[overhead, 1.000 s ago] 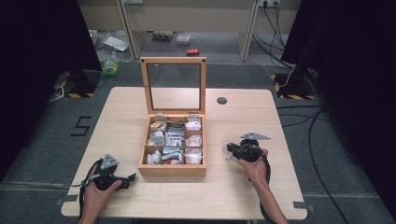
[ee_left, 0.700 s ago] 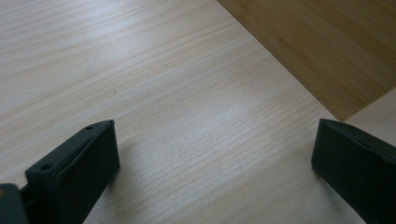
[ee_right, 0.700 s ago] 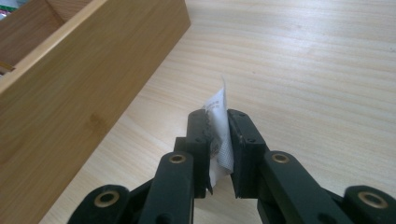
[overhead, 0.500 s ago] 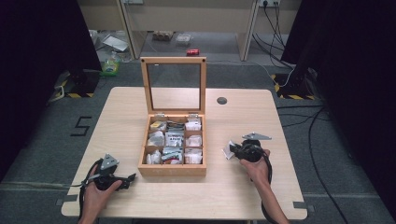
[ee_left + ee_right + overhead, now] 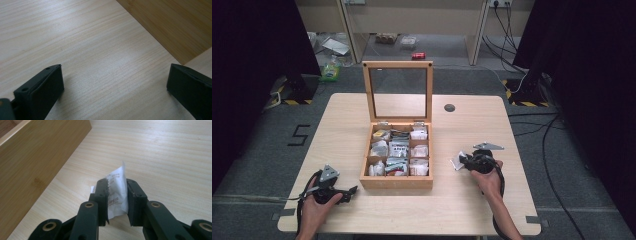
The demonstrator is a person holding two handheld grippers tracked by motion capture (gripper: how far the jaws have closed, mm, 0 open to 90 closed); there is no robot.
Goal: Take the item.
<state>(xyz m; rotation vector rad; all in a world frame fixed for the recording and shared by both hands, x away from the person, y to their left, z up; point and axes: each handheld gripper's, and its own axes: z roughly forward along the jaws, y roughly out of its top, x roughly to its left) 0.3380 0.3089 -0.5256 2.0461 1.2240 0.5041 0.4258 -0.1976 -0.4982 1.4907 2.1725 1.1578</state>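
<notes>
Right tool (image 5: 117, 202) sits low in the right gripper view with a white printed sachet (image 5: 116, 192) standing between its jaws; they have just been opening, and we see a gap beside the right pad, so the grip looks released. From the high view we place that sachet (image 5: 458, 161) at centre right of the frame, on the tabletop (image 5: 472, 125) just right of the wooden box (image 5: 397, 182). Our left tool (image 5: 343, 194) rests at lower left of the frame, jaws spread wide over bare wood with nothing between them.
</notes>
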